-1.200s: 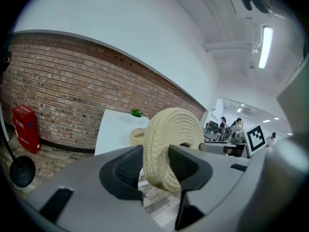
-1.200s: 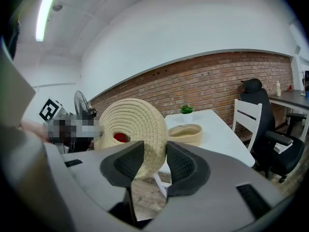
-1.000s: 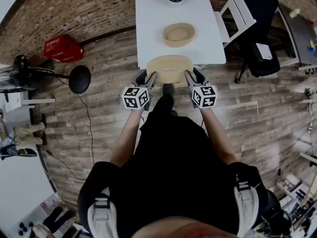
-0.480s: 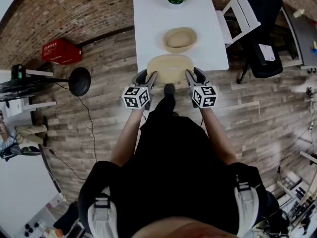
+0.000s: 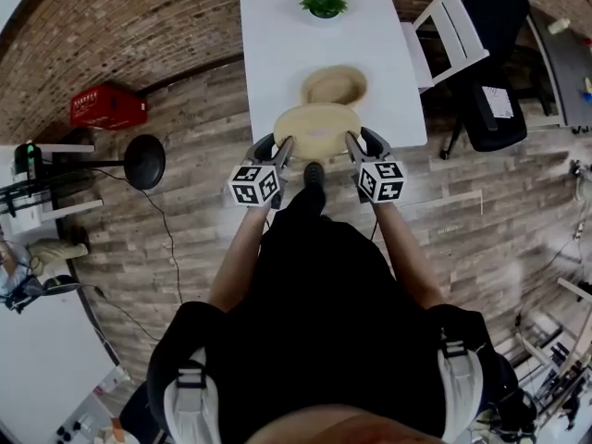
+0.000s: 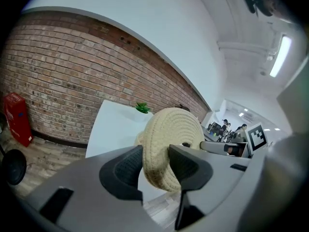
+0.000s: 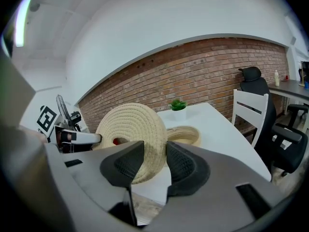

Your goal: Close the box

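A round woven straw lid (image 5: 317, 129) hangs between my two grippers at the near edge of the white table (image 5: 277, 35). My left gripper (image 5: 285, 149) is shut on the lid's (image 6: 170, 144) left rim; my right gripper (image 5: 350, 143) is shut on the lid's (image 7: 130, 132) right rim. The open woven basket (image 5: 335, 85) sits on the table just beyond the lid, and shows low behind it as the basket (image 7: 186, 135) in the right gripper view. In the left gripper view only a sliver of the basket (image 6: 139, 138) peeks past the lid.
A small green potted plant (image 5: 324, 0) stands at the table's far end. A white chair (image 5: 455, 28) and a black office chair (image 7: 256, 102) are to the right. A red box (image 5: 107, 107) and a black fan base (image 5: 146, 161) lie on the wooden floor to the left.
Both grippers have carried the lid forward, from off the table's near edge to over the table, closer to the basket. Their hold on the lid is unchanged.
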{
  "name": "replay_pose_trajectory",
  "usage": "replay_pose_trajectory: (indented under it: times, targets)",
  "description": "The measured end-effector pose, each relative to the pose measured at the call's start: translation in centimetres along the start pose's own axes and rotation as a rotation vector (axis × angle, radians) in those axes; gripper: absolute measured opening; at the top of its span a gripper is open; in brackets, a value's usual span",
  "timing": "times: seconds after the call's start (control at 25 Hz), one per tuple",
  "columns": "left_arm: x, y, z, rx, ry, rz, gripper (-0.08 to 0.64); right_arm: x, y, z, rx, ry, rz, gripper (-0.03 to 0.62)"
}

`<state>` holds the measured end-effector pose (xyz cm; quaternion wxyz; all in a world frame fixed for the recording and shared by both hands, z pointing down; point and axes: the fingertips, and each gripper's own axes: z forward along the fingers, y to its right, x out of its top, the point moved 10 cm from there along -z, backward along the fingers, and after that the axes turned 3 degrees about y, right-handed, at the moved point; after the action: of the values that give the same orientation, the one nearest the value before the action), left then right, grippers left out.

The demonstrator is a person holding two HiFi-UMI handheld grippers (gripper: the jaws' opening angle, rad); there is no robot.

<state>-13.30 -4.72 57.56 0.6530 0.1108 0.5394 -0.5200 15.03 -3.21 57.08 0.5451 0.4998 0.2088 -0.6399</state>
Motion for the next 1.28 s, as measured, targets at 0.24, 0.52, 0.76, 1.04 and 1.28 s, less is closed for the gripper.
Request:
replay_pose_trajectory:
  times: [0.24, 0.52, 0.76, 1.04, 1.28]
  targets:
    - [1.5, -2.1, 3.2, -0.014, -0.024, -0.014, 0.175, 1.3, 1.3, 3.2, -0.019, -0.021, 0.013, 0.144]
    - [2.8, -4.9, 6.4, -0.029, -0.040, -0.025, 0.175, 2.6, 2.6, 7.0, -0.013, -0.044, 0.022, 0.140]
    - [3.1, -5.8, 8.2, -0.045, -0.065, -0.019, 0.175, 2.6, 3.6, 8.8, -0.035, -0.051, 0.042, 0.140]
    - [3.8, -6.8, 9.0, -0.057, -0.091, -0.037, 0.175, 3.8, 3.6, 10.1, -0.052, -0.037, 0.050, 0.140]
    - [3.8, -6.0, 10.3, -0.064, -0.099, -0.041, 0.173, 4.1, 5.3, 10.2, -0.060, -0.041, 0.061, 0.140]
